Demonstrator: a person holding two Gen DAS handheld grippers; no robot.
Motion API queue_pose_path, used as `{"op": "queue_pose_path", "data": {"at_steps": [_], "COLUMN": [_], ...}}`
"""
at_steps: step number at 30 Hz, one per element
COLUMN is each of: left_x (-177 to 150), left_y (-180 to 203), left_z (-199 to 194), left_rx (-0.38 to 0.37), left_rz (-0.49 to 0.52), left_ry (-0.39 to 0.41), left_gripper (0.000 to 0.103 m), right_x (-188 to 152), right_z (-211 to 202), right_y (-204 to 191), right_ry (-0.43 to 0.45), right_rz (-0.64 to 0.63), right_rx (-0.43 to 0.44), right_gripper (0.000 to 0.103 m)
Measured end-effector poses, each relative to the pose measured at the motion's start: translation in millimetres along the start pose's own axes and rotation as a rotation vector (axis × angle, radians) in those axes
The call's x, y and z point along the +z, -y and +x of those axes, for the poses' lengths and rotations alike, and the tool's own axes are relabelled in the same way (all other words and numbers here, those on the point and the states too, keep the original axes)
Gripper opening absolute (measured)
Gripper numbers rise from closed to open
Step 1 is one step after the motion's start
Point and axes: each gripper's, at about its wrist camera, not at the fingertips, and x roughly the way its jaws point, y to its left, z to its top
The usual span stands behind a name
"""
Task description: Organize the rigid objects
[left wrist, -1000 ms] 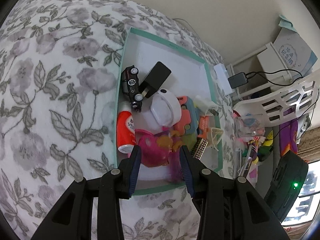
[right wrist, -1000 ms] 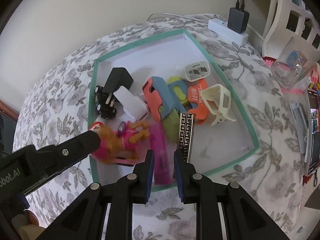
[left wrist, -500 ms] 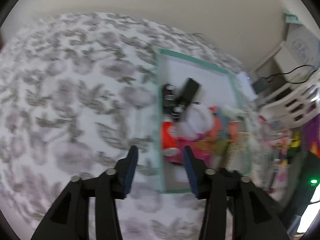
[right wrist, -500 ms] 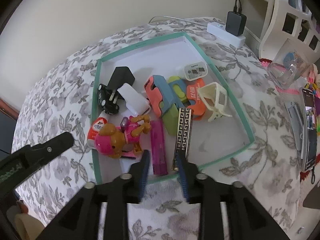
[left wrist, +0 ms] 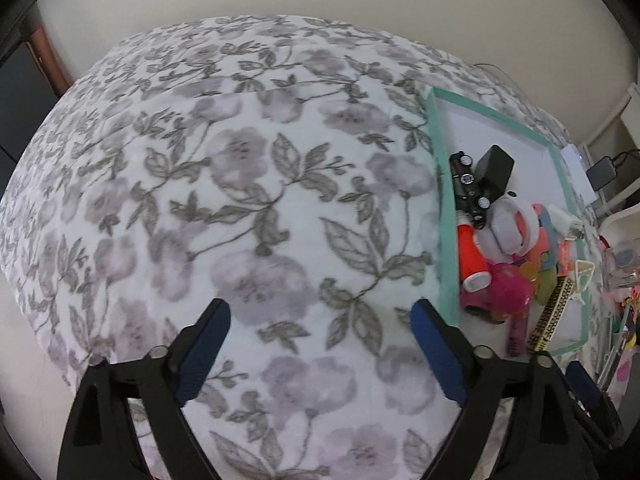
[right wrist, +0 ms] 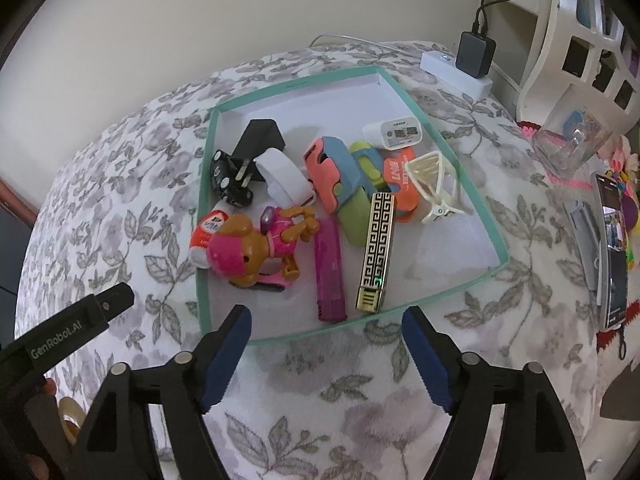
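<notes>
Now both jaws gape empty (just opened), tray (right wrist: 486, 216) beyond the right pair.

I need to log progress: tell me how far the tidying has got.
Done: the toys and gadgets, such as the pink dog, purple bar and patterned bar, lie inside the tray. In hand: nothing; the left gripper and right gripper have just been opening, jaws empty, over the floral cloth. Left: nothing loose shows on the cloth.

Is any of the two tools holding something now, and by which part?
Nothing is held. The left tool and right tool have just opened wide, with only bedspread between them.
</notes>
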Motion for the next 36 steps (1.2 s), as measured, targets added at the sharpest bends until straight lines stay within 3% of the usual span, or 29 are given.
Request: {"op": "queue_pose_path", "data": {"at_steps": [6,36], "left_x": [-4.7,-21.4], "left_y": [-10.8,-13.9], "left_z": [-7.3,-55.5], "left_rx": [0.024,0.049], "left_rz": [-0.015,0.076], "left_ry": [0.012,0.115], "left_gripper": [0.094,0.094], "right_x": [-7.3,-12.7], "right_z": [-5.1,-33.0], "right_y": [-2.9,-17.6], "right_ry": [0.012,0.103], "right_rz": [-0.013,-0.056], "right_rx": [0.007,0.008], "right_gripper": [0.101,0.102]}}
